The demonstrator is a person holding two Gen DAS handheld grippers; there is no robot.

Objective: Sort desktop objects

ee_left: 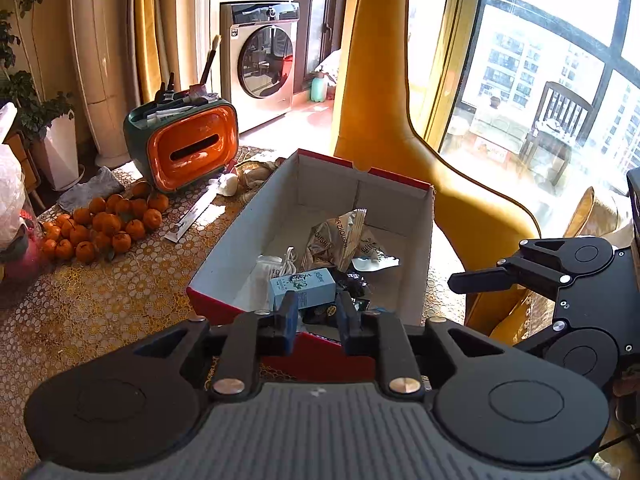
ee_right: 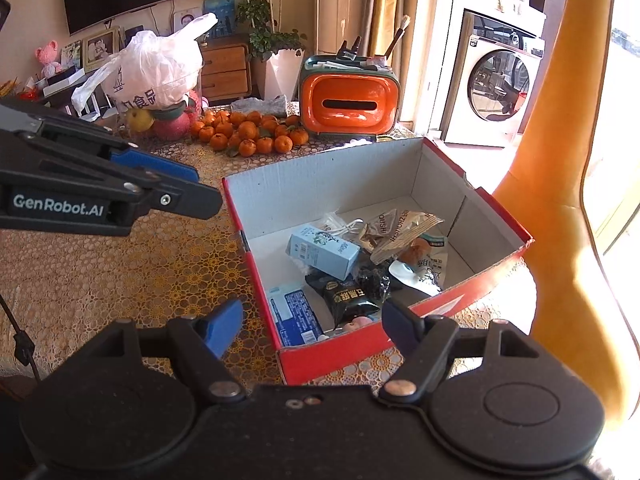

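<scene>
red cardboard box (ee_right: 448,304) lies beneath both empty tools: right tool (ee_right: 312,328) wide open, left tool (ee_left: 316,312) narrowly parted.

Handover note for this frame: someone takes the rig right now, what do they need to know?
Left gripper: part open, empty, over the near end of the red cardboard box.
Right gripper: wide open, empty, at the box's near corner.
In the box: light blue carton, black snack packet, blue-and-white pack, crumpled foil wrappers, white cable.
Still on the table: ruler, tangerines, grey cloth, a white item beside the orange tissue box.
Left: judging by this, the loose items, ruler first.
</scene>
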